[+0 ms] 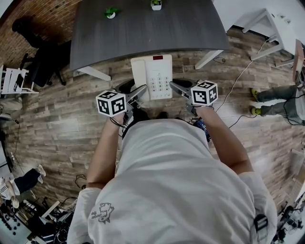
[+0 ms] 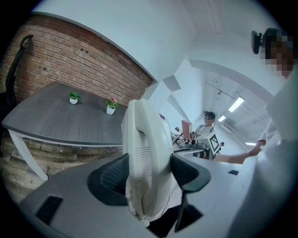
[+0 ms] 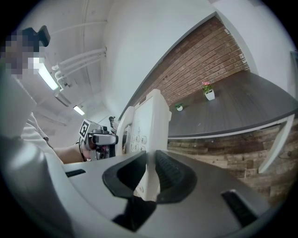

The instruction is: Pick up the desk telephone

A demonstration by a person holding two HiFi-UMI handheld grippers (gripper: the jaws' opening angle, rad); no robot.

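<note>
The white desk telephone (image 1: 152, 76) hangs in the air over the wooden floor, just in front of the table, held from both sides. My left gripper (image 1: 139, 94) is shut on its handset side; in the left gripper view the handset (image 2: 144, 158) fills the space between the wide-set pads (image 2: 111, 179). My right gripper (image 1: 177, 89) is shut on the thin right edge of the telephone's base (image 3: 146, 125), the pads (image 3: 170, 174) close together on it. The keypad and a red display face up.
A dark grey table (image 1: 143, 28) with white legs stands right behind the telephone, with two small potted plants (image 1: 110, 13) (image 1: 156, 5) on it. A black chair (image 1: 43, 62) is at the left, a cable (image 1: 238, 81) and a person's legs (image 1: 281, 100) at the right.
</note>
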